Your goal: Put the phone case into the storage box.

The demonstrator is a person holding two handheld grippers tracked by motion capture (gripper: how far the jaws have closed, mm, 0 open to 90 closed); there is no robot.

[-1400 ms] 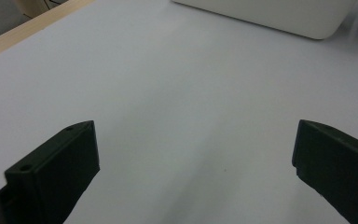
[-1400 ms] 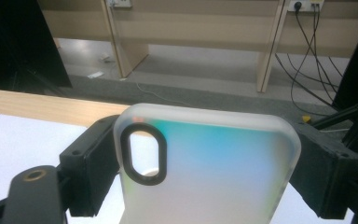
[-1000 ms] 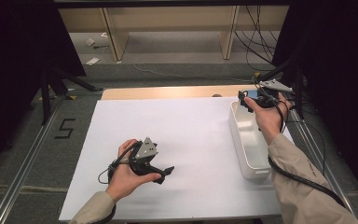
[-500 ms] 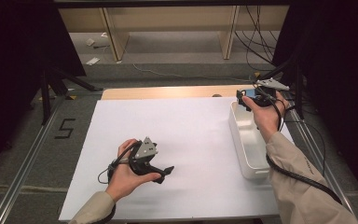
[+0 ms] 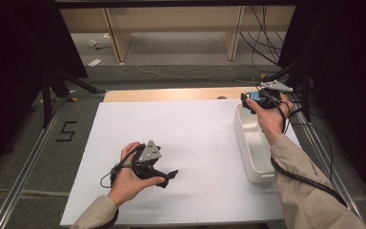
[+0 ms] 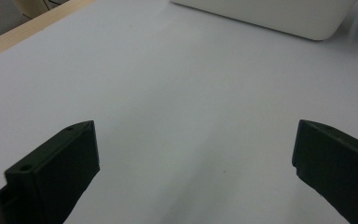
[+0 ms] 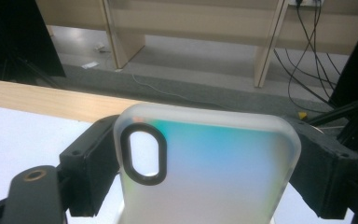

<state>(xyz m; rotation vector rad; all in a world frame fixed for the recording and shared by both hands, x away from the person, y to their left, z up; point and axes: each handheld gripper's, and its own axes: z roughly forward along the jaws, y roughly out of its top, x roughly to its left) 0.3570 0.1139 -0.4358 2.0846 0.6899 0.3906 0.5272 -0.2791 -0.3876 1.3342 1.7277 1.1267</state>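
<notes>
A frosted phone case [image 7: 209, 168] with a teal-tinted back and a dark-rimmed oval camera cutout stands between the jaws of my right gripper [image 7: 200, 172], which is shut on its two long sides. From above, that gripper [image 5: 253, 102] is held over the far end of a white rectangular tub [image 5: 252, 143] at the table's right. My left gripper [image 5: 167, 177] rests low over the white sheet [image 5: 190, 138] near the front left, jaws open and wide apart with nothing between them [image 6: 196, 158].
The white tub's rounded corner [image 6: 279, 16] lies ahead of the left gripper. A wooden strip [image 5: 171, 94] edges the table's far side. Beyond it stand wooden frame legs [image 7: 116, 37] and loose cables [image 7: 307, 51] on the floor. Metal rails [image 5: 28, 157] run along both sides.
</notes>
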